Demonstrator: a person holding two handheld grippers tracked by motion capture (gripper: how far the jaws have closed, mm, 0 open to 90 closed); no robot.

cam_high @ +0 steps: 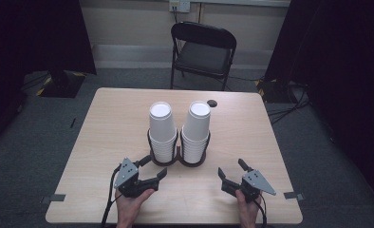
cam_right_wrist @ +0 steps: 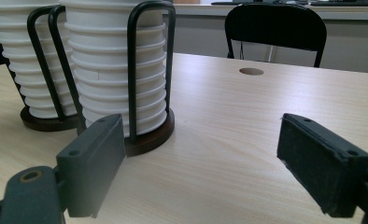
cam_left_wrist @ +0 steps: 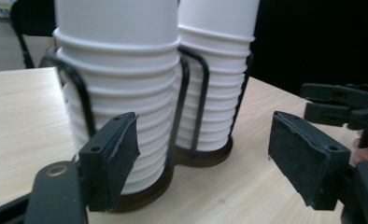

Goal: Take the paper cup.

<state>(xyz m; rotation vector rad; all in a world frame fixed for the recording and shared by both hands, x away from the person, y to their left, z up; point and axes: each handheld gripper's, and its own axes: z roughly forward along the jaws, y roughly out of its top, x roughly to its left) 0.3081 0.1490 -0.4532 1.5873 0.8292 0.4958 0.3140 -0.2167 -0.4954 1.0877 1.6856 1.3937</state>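
Note:
Two tall stacks of white paper cups, the left stack (cam_high: pixel 162 133) and the right stack (cam_high: pixel 196 130), stand in a black wire double holder (cam_high: pixel 178 163) with dark round bases at the table's middle. My left gripper (cam_high: pixel 156 166) is open just in front of the left base, one jaw close to it. In the left gripper view the left stack (cam_left_wrist: pixel 121 93) rises right behind the left gripper (cam_left_wrist: pixel 210 158). My right gripper (cam_high: pixel 231 167) is open, to the right of the holder and apart from it. The right gripper view has the right stack (cam_right_wrist: pixel 112 70) at left beyond the right gripper (cam_right_wrist: pixel 205 163).
The light wooden table (cam_high: pixel 114 123) has a small dark hole (cam_high: pixel 212 102) behind the right stack. A black folding chair (cam_high: pixel 204 52) stands beyond the far edge. Grey tape marks (cam_high: pixel 293 195) sit near the front corners. Dark curtains hang on both sides.

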